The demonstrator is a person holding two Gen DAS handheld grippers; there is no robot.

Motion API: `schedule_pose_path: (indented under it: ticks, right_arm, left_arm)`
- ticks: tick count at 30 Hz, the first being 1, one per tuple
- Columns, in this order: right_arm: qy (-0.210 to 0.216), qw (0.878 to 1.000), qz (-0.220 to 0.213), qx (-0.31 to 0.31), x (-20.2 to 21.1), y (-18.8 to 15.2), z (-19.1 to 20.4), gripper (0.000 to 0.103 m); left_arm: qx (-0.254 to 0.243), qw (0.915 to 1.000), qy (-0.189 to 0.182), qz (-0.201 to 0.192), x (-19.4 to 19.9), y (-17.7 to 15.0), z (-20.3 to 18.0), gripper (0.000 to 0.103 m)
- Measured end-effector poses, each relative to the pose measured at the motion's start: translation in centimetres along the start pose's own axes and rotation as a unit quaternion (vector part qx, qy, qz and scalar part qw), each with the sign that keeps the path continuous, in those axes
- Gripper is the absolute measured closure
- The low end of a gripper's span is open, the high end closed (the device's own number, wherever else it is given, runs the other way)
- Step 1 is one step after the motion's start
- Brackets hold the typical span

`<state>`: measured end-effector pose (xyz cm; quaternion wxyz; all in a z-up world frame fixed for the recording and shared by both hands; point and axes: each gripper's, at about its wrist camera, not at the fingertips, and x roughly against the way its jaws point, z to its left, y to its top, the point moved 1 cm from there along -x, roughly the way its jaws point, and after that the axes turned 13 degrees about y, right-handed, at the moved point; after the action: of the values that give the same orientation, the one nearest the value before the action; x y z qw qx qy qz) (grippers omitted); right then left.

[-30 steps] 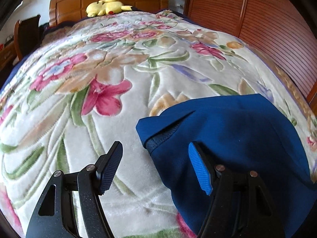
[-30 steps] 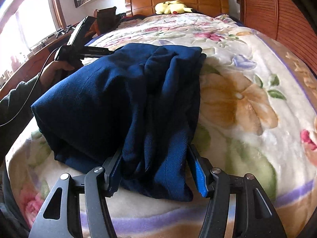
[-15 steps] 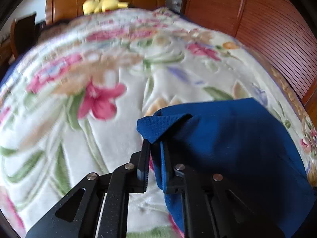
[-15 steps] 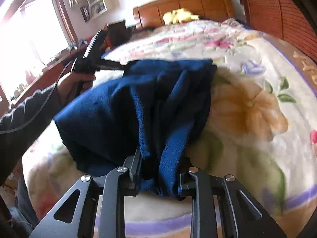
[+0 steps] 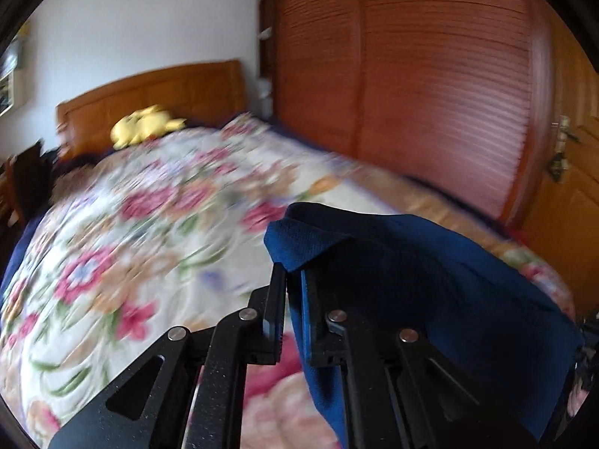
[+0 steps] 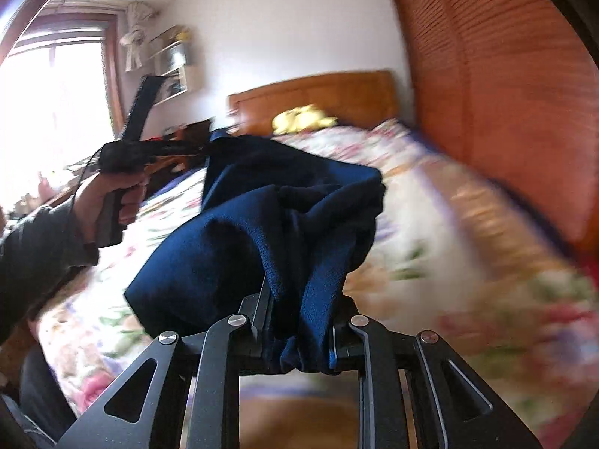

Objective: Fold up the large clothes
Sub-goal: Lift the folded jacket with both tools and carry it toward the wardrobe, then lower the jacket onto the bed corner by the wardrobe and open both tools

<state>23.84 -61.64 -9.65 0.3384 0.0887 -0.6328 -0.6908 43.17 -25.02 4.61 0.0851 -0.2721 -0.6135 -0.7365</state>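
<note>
Holding one corner of the navy garment, the left hand-held gripper has its jaws pinched nearly together on a thin folded edge of the cloth. In the right wrist view, that same tool sits at the far left, gripped by the person's hand in a dark sleeve, with the fabric stretching away from its tip toward the near side.

Between the two tools the garment hangs bunched and sagging above the flowered bedspread, clear of the bed along most of its visible span.

On the right, the right hand-held gripper has a thick wad of cloth between its jaws, which are closing on it; several layers are gathered there rather than one clean edge.

The risks look like these. The thin corner on the left could slip out if the cloth is pulled taut, since little fabric is caught. The wad on the right may hide twisted layers, so spreading the garment could leave it creased or folded askew. Fast motion, plain from the blur, could swing the loose middle.
</note>
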Motion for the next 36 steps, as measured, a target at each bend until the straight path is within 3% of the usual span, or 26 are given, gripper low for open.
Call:
schedule_pose_path:
  ticks: [5, 9, 13, 16, 19, 22, 24, 25, 29, 31, 36]
  right_arm:
    - [-0.100, 0.995, -0.008, 0.004, 10.8, 0.4, -5.8, 0.082]
    - [-0.189, 0.982, 0.007, -0.002, 18.7, -0.7, -10.8, 0.082]
    - [-0.229, 0.971, 0.023, -0.057, 23.7, -3.5, -15.9, 0.081]
    - [-0.260, 0.958, 0.068, -0.096, 24.3, -7.3, -19.9, 0.077]
    - [-0.289, 0.944, 0.090, -0.132, 24.5, -10.0, -23.0, 0.067]
    - [-0.332, 0.934, 0.071, -0.111, 25.9, -10.0, -22.9, 0.054]
    - [-0.407, 0.907, 0.051, -0.101, 27.5, -9.4, -22.1, 0.050]
    - [-0.417, 0.902, 0.037, -0.107, 28.4, -9.1, -22.0, 0.050]
    - [-0.396, 0.912, 0.021, -0.106, 29.1, -8.2, -20.9, 0.050]
    - [-0.408, 0.908, 0.019, -0.095, 28.3, -8.0, -19.2, 0.050]
    - [-0.363, 0.927, -0.005, -0.093, 26.4, -8.4, -15.2, 0.050]
  left_arm:
    - [-0.016, 0.9970, -0.073, -0.021, -0.1, 3.1, -12.5, 0.095]
    - [-0.025, 0.9910, -0.130, -0.021, -1.1, 4.3, -22.4, 0.095]
    - [-0.045, 0.9835, -0.173, 0.025, -3.8, 3.9, -31.0, 0.094]
    - [-0.082, 0.9800, -0.168, 0.067, -5.7, 1.6, -34.7, 0.093]
    - [-0.102, 0.9788, -0.163, 0.072, -5.5, -0.6, -35.0, 0.093]
    - [-0.128, 0.9743, -0.167, 0.081, -4.9, -2.1, -34.3, 0.093]
    - [-0.141, 0.9724, -0.171, 0.072, -3.7, -2.9, -33.3, 0.093]
    - [-0.144, 0.9714, -0.176, 0.069, -2.9, -3.2, -32.9, 0.091]
    - [-0.138, 0.9710, -0.189, 0.049, 0.4, -4.2, -30.8, 0.071]
    - [-0.131, 0.9695, -0.203, 0.042, 1.8, -4.8, -29.4, 0.066]
    - [-0.129, 0.9717, -0.197, 0.019, 5.7, -6.0, -25.4, 0.054]
